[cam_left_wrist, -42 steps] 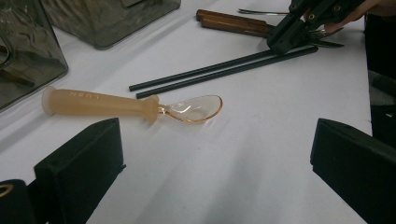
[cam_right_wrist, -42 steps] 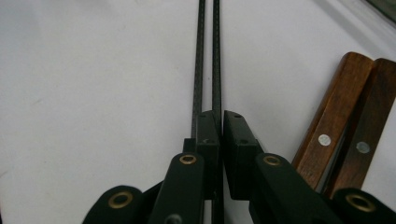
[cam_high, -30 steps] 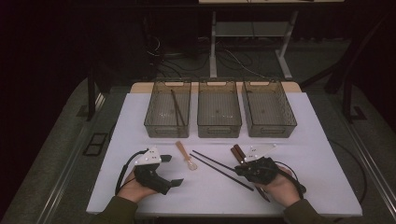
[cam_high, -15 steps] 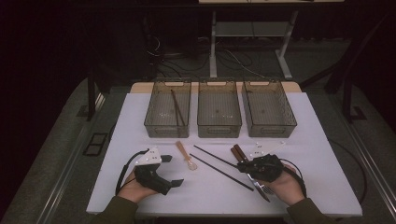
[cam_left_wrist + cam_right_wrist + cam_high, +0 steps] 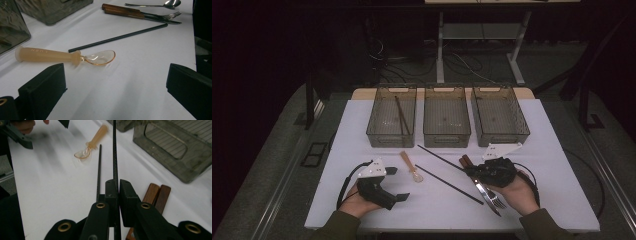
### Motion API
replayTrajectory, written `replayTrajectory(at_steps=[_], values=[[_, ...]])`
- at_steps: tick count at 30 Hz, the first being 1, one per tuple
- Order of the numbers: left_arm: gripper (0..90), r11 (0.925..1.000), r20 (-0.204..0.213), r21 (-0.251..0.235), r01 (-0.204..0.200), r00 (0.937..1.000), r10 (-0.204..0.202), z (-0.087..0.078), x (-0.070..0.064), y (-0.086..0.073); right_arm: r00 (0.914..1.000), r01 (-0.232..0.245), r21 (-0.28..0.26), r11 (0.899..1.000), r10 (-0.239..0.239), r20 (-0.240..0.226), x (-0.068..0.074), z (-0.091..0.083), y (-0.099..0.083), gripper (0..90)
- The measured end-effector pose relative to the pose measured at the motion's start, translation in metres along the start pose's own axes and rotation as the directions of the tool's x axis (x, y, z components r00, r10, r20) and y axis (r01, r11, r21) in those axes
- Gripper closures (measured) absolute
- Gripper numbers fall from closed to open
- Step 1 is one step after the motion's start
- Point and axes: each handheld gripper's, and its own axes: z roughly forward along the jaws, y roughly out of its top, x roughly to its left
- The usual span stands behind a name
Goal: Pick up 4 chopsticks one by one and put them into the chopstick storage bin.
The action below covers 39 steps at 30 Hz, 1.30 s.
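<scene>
My right gripper [image 5: 473, 171] [image 5: 118, 184] is shut on a thin black chopstick [image 5: 439, 156] [image 5: 115, 155], which points from the jaws toward the bins. A second black chopstick [image 5: 447, 184] [image 5: 99, 170] [image 5: 120, 37] lies flat on the white table beside it. An orange translucent spoon [image 5: 410, 166] [image 5: 62, 56] [image 5: 91, 145] lies just ahead of my left gripper [image 5: 398, 184] [image 5: 116, 78], whose jaws stand wide open with nothing between them. A fork and knife with wooden handles [image 5: 486, 194] [image 5: 156, 194] [image 5: 140, 13] lie under my right hand.
Three smoky plastic bins stand in a row at the back: the left bin [image 5: 376, 131] holds dark chopsticks [image 5: 402, 117], with the middle bin [image 5: 447, 135] and right bin [image 5: 517, 131] beside it. A metal spoon [image 5: 162, 3] lies beyond the fork. The table's front edge [image 5: 447, 227] is near my hands.
My right gripper has shifted left and shut on one chopstick, swinging it away from its twin toward the bins. My left gripper has stayed put.
</scene>
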Motion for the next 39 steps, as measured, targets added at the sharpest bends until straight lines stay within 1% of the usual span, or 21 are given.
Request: replayTrajectory(at_steps=[8,18,21,28,32,35,39], values=[[1.6,1.0,0.001,0.0,0.001,1.0,-0.001,0.0,0.0,0.0,0.9995,-0.027,-0.053,0.998,0.028,0.012,-0.004,-0.002,0.015,85.1],[1.5,0.9999,0.002,-0.001,-0.012,0.9999,0.012,0.0,0.002,0.0,0.9978,-0.056,-0.078,0.995,0.059,0.03,-0.012,0.006,0.037,85.1],[1.6,0.9999,0.0,-0.003,-0.011,0.9999,0.011,0.0,0.002,0.0,0.9974,-0.06,-0.087,0.994,0.064,0.035,-0.014,0.01,0.047,85.1],[1.5,0.9999,0.004,-0.003,-0.011,0.9999,0.011,-0.001,0.002,0.001,0.9962,-0.072,-0.087,0.994,0.076,0.043,-0.017,0.022,0.073,85.1],[1.5,1.0,0.006,-0.001,-0.005,1.0,0.005,-0.001,0.001,0.001,0.9943,-0.084,-0.093,0.992,0.089,0.058,-0.019,0.029,0.088,85.1],[1.6,0.9999,0.008,-0.005,-0.014,0.9999,0.014,0.0,0.002,0.001,0.9936,-0.083,-0.091,0.992,0.089,0.07,-0.021,0.034,0.099,85.1],[1.6,0.9999,0.009,0.002,-0.016,0.9998,0.016,0.0,0.002,0.001,0.9922,-0.087,-0.083,0.993,0.093,0.083,-0.022,0.041,0.112,85.1]])
